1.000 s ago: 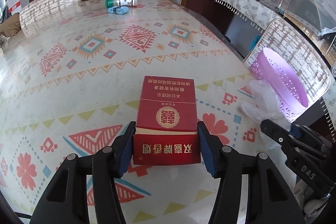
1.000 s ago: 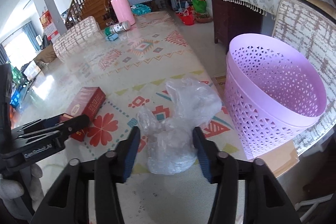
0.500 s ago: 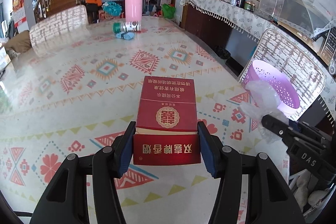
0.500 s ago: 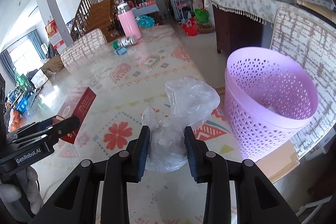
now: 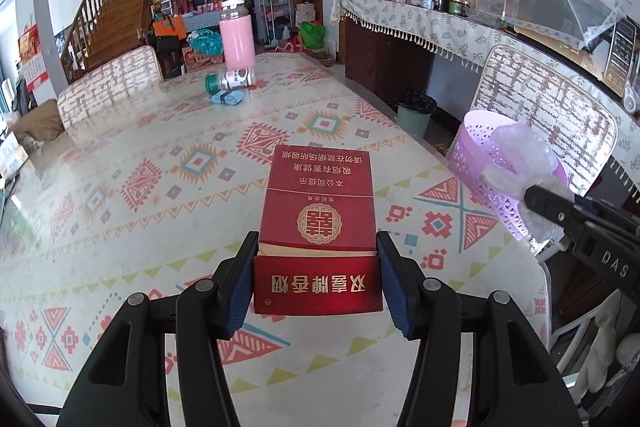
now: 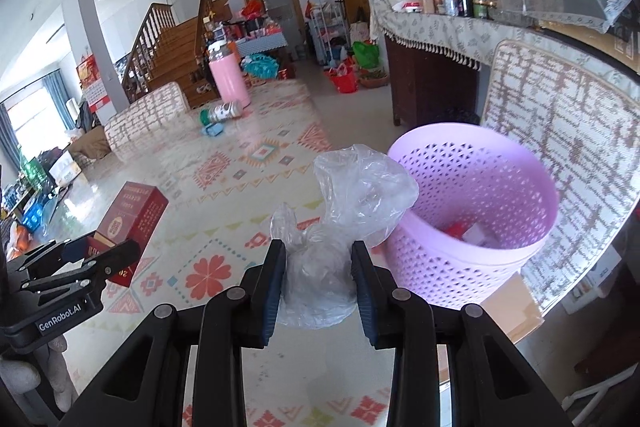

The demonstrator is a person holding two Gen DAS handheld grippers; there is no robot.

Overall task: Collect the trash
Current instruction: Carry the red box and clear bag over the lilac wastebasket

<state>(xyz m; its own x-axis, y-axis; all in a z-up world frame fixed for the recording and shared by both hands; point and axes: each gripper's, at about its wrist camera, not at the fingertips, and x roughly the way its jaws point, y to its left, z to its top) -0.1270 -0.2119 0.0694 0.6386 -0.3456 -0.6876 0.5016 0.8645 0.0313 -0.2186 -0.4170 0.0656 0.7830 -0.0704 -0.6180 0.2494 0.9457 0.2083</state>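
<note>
My left gripper (image 5: 316, 267) is shut on a red cigarette carton (image 5: 318, 215) and holds it above the patterned table (image 5: 120, 187); the carton also shows in the right wrist view (image 6: 130, 215). My right gripper (image 6: 318, 275) is shut on a crumpled clear plastic bag (image 6: 352, 195), held up beside a lilac perforated basket (image 6: 492, 279) off the table's right edge. The basket holds some red and white scraps. In the left wrist view the bag (image 5: 520, 155) hangs in front of the basket (image 5: 480, 163).
At the table's far end stand a pink flask (image 5: 237, 35), a lying jar (image 5: 232, 79) and a blue object (image 5: 228, 98). A woven chair (image 6: 568, 155) stands behind the basket. A sideboard (image 5: 400, 27) runs along the right wall.
Both grippers have risen from the table, lifting the carton and the bag. The right gripper closed tighter on the bag and moved toward the basket.
</note>
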